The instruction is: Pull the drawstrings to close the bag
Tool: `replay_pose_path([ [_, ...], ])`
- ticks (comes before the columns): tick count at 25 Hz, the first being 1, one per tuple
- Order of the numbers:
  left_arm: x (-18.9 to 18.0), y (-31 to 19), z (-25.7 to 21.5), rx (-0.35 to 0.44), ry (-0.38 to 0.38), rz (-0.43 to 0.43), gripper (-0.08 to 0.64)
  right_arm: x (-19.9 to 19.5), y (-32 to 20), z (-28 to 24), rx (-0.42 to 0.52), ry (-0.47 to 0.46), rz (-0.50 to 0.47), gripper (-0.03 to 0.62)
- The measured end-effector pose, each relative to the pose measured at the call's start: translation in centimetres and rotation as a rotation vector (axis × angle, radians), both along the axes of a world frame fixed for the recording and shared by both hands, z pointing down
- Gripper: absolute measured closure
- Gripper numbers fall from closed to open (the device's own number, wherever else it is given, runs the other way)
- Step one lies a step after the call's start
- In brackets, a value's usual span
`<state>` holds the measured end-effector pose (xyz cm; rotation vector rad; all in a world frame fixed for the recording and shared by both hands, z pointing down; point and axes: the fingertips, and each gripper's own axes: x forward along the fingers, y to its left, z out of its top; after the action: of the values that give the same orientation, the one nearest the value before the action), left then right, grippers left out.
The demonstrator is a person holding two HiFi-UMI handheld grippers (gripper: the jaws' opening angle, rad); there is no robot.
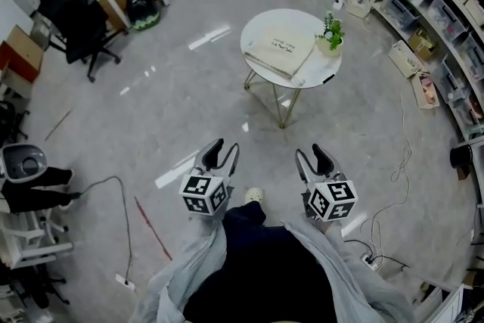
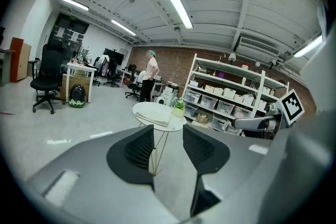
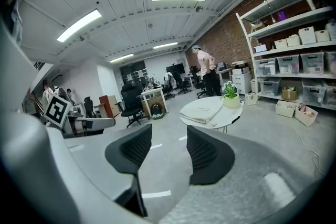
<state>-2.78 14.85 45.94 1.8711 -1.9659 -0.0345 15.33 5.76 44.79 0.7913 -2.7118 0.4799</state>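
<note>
Head view puts the cream bag (image 1: pixel 281 49) flat on the round white table (image 1: pixel 291 19) in the upper middle of the frame, just beside a small pot (image 1: pixel 329 47) holding a green plant (image 1: pixel 333 28). The left gripper (image 1: pixel 226 146) and right gripper (image 1: pixel 309 150) sit low in the frame, well apart from the table, jaws apart with nothing between them. Storage bins (image 1: pixel 446 11) line the shelves at the right edge; their contents cannot be made out.
</note>
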Motion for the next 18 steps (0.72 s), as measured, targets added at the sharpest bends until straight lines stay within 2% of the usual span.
replay_pose_path([
  [8,-4.0,-4.3,0.2,0.007,-0.019,0.046,0.391,-3.4,-3.5,0.8,0.002,0.000,0.038,0.393],
  [13,-4.5,-4.0,1.5,-0.030,-0.012,0.068,0.391,-3.7,-3.3,2.0,-0.031,0.017,0.054,0.393],
  [18,-5.5,-3.5,2.4,-0.049,0.018,0.042,0.391,-4.2,-3.0,3.2,-0.063,0.047,0.036,0.393],
])
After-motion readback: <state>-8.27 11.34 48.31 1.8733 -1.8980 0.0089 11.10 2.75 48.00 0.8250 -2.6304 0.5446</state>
